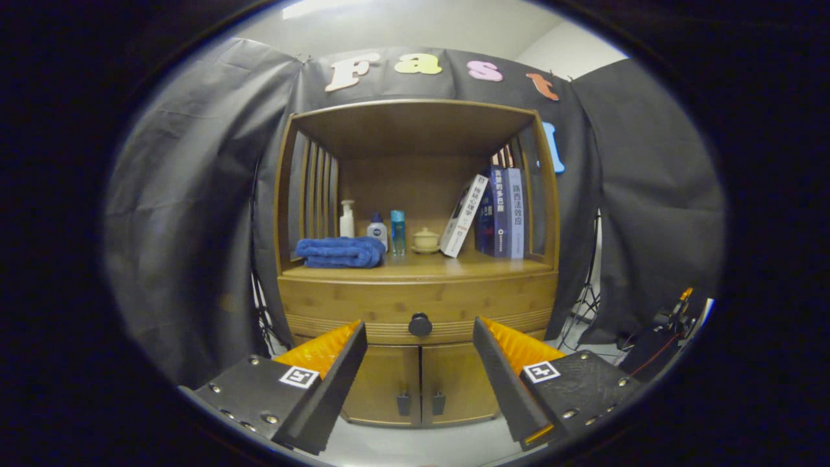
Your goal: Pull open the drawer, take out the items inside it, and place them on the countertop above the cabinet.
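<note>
The gripper is spread wide and holds nothing, its fingers flanking the round black knob of the closed wooden drawer just beyond them, under the cabinet's countertop carrying a folded blue towel, bottles and upright books.

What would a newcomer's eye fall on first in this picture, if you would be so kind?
Likely the wooden cabinet dead ahead, its closed drawer's dark round knob framed between the open gripper fingers, some way beyond them. Next, the folded blue towel on the countertop's left and the books leaning at its right.
</note>
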A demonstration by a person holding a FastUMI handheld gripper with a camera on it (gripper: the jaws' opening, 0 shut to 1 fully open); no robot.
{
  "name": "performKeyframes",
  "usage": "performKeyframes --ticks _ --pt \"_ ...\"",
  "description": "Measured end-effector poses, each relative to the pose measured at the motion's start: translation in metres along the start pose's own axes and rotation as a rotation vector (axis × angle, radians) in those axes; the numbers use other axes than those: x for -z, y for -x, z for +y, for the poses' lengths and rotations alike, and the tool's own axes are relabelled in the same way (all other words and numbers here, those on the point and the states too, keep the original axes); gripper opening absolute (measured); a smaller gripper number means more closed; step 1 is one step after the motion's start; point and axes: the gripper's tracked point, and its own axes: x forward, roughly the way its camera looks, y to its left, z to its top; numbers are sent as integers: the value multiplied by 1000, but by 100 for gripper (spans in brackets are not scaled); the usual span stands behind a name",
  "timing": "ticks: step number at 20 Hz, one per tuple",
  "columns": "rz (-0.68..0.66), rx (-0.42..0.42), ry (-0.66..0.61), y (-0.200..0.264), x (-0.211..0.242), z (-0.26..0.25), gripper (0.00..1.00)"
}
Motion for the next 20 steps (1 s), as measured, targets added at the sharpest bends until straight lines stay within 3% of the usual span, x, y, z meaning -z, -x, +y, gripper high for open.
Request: performKeyframes --ticks 3,9,20 --pt "16 -33 13 -26 24 10 99" --pt "49 -7 16 -68 55 7 99" --pt "39 12 -1 -160 77 -4 97"
